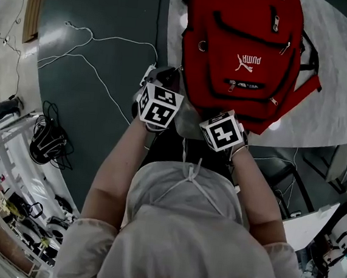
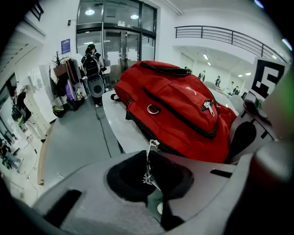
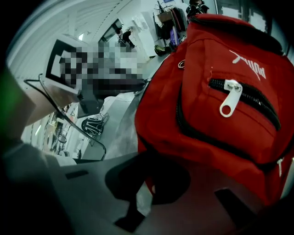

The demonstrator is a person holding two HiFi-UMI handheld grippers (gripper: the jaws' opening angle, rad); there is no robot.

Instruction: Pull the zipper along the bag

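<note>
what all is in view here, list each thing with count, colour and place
backpack: one, red, lying on the table
table: one, pale marbled, upper right of the head view
side zipper pull: one, silver, at the backpack's near edge
pocket zipper pull: one, pale, on the backpack's front pocket
cable: one, white, loose on the dark floor left of the table
cable bundle: one, black, on the floor further left
left hand-held gripper: one, grey, jaws pinched on the side zipper pull
right hand-held gripper: one, grey, jaws closed on the backpack's lower edge
</note>
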